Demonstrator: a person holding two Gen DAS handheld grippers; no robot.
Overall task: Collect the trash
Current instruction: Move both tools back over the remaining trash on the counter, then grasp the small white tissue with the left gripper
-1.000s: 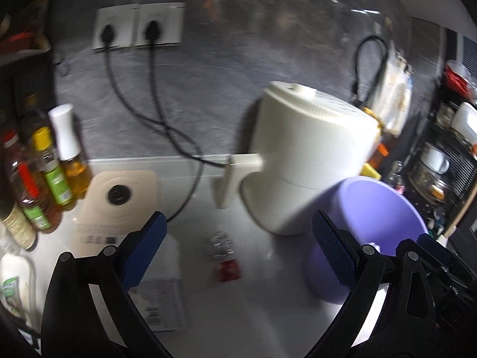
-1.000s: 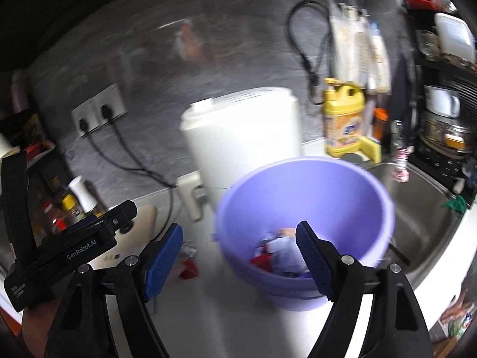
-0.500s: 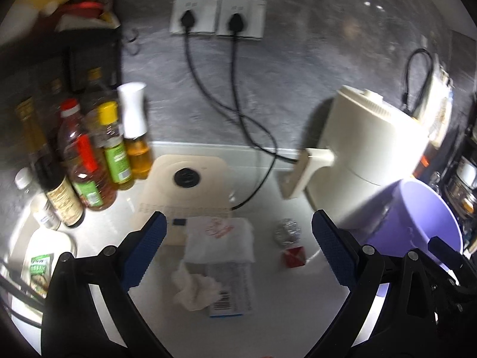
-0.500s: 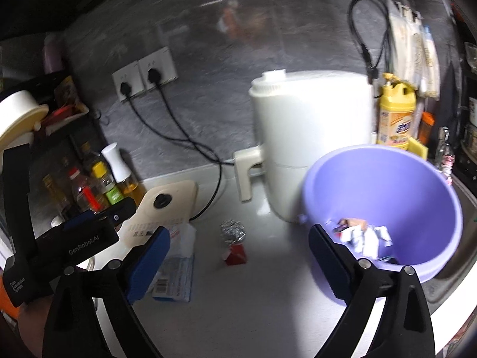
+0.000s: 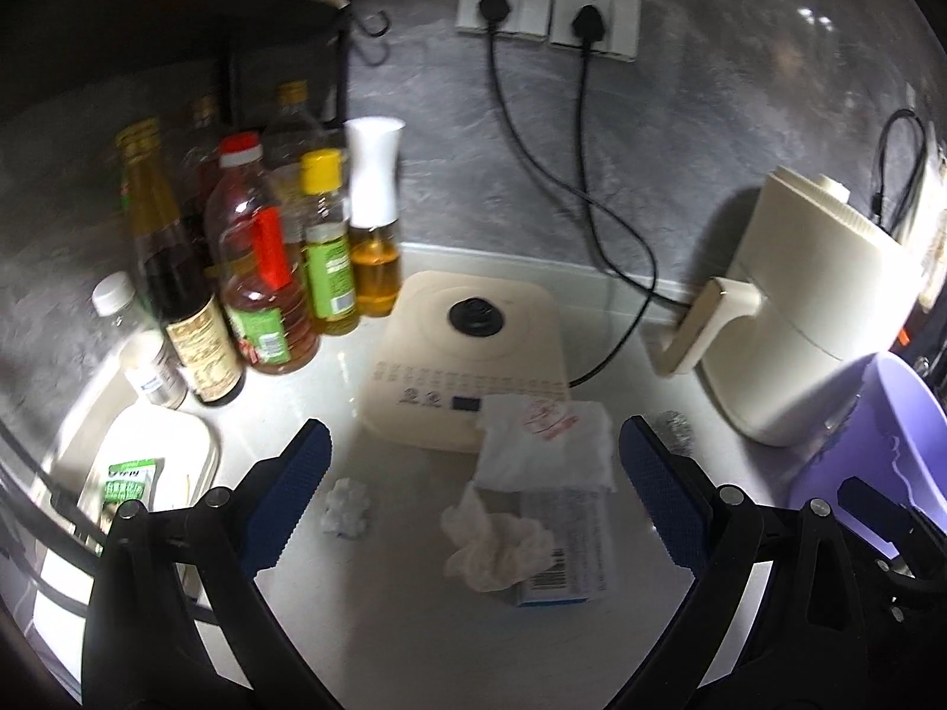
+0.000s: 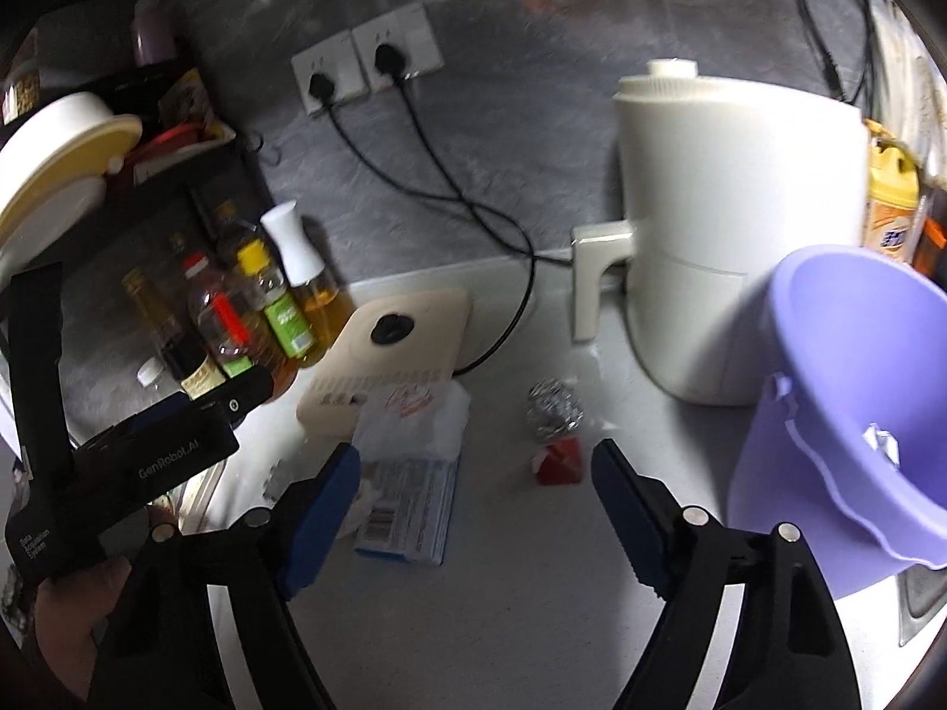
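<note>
Trash lies on the white counter: a crumpled tissue [image 5: 496, 544], a small white wad [image 5: 346, 510], a flat white wrapper [image 5: 544, 444] and a blue-edged printed box [image 5: 565, 556]. A foil ball [image 6: 553, 408] and a red scrap [image 6: 559, 461] lie nearer the purple bucket [image 6: 858, 402], which holds some paper. My left gripper [image 5: 473, 491] is open and empty above the tissue and wrapper. My right gripper [image 6: 473, 503] is open and empty above the counter, the box [image 6: 408, 503] by its left finger.
Several oil and sauce bottles [image 5: 260, 272] stand at the back left. A cream appliance [image 5: 467, 355] lies flat behind the trash, and a white air fryer [image 5: 811, 307] stands at the right. Two black cords [image 5: 592, 201] run from wall sockets. A white tray [image 5: 148, 473] sits at the left edge.
Both grippers have swung left, away from the bucket. The trash pile and the bottles have come into the left wrist view. The bucket has shifted to the right edge of both views.
</note>
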